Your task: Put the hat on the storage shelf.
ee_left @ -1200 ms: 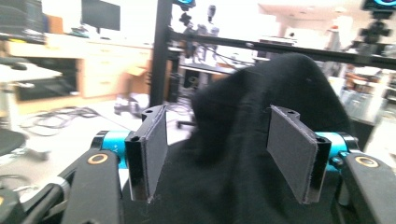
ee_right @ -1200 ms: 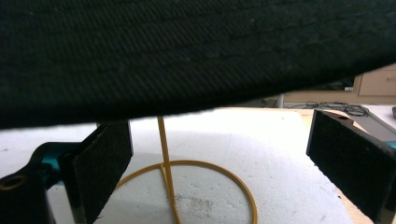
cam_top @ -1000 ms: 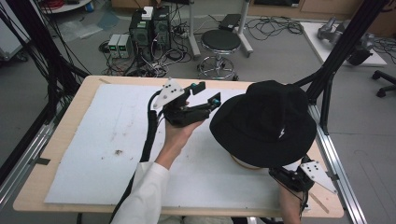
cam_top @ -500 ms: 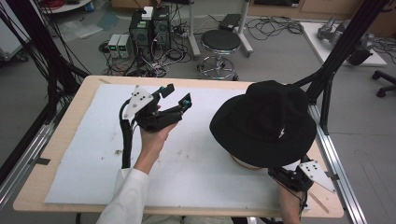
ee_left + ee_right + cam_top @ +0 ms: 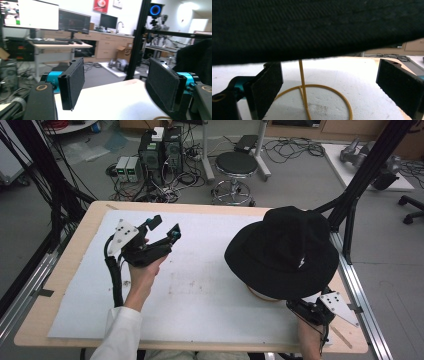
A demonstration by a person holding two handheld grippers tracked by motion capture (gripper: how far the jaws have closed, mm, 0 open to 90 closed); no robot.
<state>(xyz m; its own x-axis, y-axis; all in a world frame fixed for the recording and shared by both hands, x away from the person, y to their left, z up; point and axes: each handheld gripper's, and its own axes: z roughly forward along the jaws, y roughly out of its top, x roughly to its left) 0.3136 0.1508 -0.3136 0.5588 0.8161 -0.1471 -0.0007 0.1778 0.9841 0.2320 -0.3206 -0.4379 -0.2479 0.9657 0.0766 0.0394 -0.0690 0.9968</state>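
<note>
Where it tops a thin yellow wire stand [image 5: 302, 82], wide-brimmed black hat [image 5: 282, 250].

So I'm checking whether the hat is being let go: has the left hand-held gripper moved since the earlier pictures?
Yes. The left hand-held gripper has moved left across the white mat, away from the black hat, jaws open and empty.
</note>
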